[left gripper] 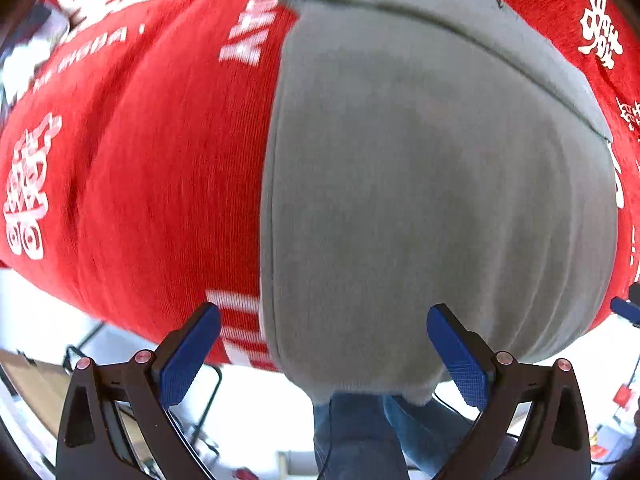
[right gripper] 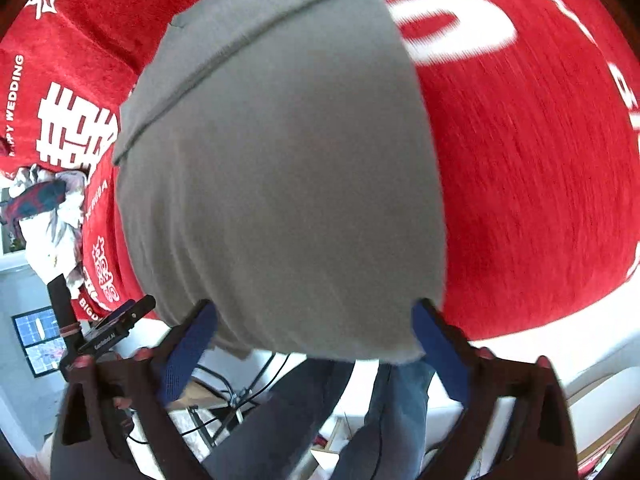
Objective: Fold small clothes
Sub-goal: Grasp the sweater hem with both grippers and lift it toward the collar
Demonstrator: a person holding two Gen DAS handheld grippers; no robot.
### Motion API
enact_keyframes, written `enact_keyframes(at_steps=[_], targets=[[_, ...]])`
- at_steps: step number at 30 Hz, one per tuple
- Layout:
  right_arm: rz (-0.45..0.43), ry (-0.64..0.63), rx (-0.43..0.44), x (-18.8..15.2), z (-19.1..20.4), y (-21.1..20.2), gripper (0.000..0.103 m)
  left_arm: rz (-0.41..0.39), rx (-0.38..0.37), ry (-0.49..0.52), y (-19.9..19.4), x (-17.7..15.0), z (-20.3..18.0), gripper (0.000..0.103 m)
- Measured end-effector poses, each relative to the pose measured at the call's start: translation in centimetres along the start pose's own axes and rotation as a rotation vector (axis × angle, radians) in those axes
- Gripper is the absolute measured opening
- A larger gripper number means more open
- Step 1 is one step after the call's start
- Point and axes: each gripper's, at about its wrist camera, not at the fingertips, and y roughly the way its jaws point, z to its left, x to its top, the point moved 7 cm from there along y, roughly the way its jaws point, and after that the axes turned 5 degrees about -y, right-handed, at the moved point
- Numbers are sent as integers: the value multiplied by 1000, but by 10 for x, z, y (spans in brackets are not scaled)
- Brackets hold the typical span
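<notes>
A grey garment lies flat on a red cloth with white lettering, its near edge hanging over the table front. A hem seam runs across its far end. My left gripper is open, its blue pads either side of the garment's near left corner, not closed on it. In the right wrist view the same grey garment fills the middle, and my right gripper is open with its pads straddling the near edge. The left gripper's body shows at the left of that view.
The red cloth covers the table. A pile of other clothes sits at the far left edge. The person's blue jeans stand below the table front. Cables and a frame lie on the floor.
</notes>
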Motion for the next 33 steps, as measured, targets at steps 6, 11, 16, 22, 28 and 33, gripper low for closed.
enact_keyframes(at_steps=[6, 11, 16, 22, 28, 33], targets=[[113, 16, 2, -43, -30, 33, 66, 96, -37, -32, 33, -37, 5, 103], [181, 6, -15, -62, -49, 69, 66, 159, -72, -27, 58, -52, 0, 103], [181, -11, 44, -63, -44, 95, 62, 156, -112, -36, 64, -57, 3, 97], [133, 8, 101, -68, -35, 73, 4, 190, -224, -1, 57, -68, -5, 13], [-17, 43, 281, -40, -6, 5, 4, 147, -340, 56, 8, -60, -13, 13], [-135, 17, 324, 23, 23, -31, 4, 39, -413, 58, -38, -10, -17, 13]])
